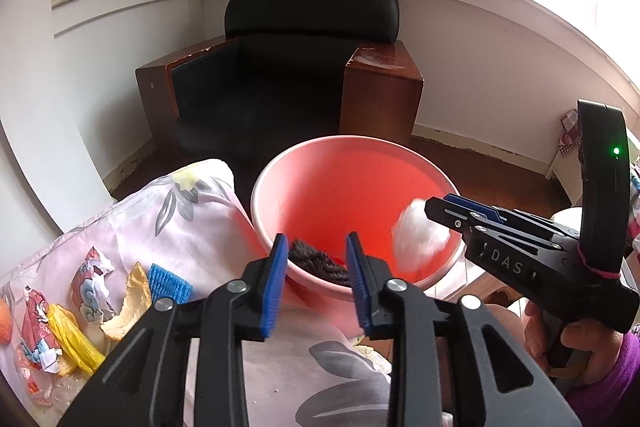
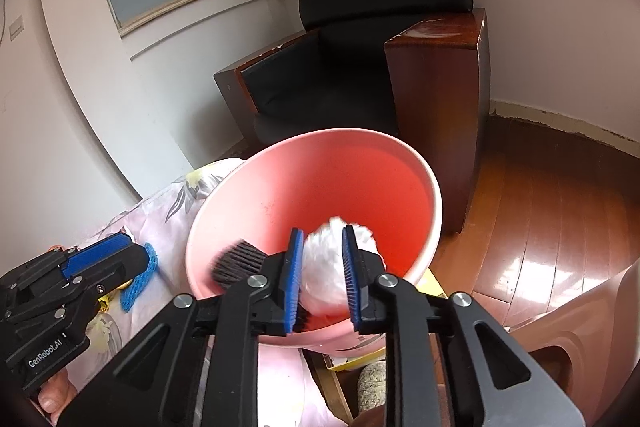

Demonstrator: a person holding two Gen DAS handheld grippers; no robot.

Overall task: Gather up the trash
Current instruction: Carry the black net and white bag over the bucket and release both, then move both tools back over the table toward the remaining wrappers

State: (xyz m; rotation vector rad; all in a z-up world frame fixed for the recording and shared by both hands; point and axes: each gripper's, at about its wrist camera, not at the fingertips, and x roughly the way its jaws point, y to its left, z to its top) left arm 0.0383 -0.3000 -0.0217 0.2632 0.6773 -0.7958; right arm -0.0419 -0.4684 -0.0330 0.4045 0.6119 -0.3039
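A pink bucket (image 1: pixel 256 195) (image 2: pixel 437 211) stands against the flowered cloth (image 1: pixel 192 227). My left gripper (image 1: pixel 316 267) (image 2: pixel 120 247) is open over the near rim. A dark ridged scrap (image 1: pixel 316 261) (image 2: pixel 236 263) shows blurred past its fingertips, inside the bucket. My right gripper (image 2: pixel 322 267) (image 1: pixel 438 209) hangs over the bucket's right side with its jaws a little apart. A blurred white wad (image 2: pixel 332 259) (image 1: pixel 420 237) sits at its tips, and the pads do not seem to press it. On the cloth lie crumpled wrappers (image 1: pixel 90 287), yellow netting (image 1: pixel 74 339), a peel (image 1: pixel 128 303) and blue foam mesh (image 1: pixel 170 285) (image 2: pixel 140 283).
A black armchair (image 1: pixel 288 83) (image 2: pixel 360 75) with wooden arms stands behind the bucket in the corner. Glossy wood floor (image 2: pixel 540 227) spreads to the right. A brown stool (image 2: pixel 580 339) is at the lower right. A hand (image 1: pixel 560 343) holds the right gripper.
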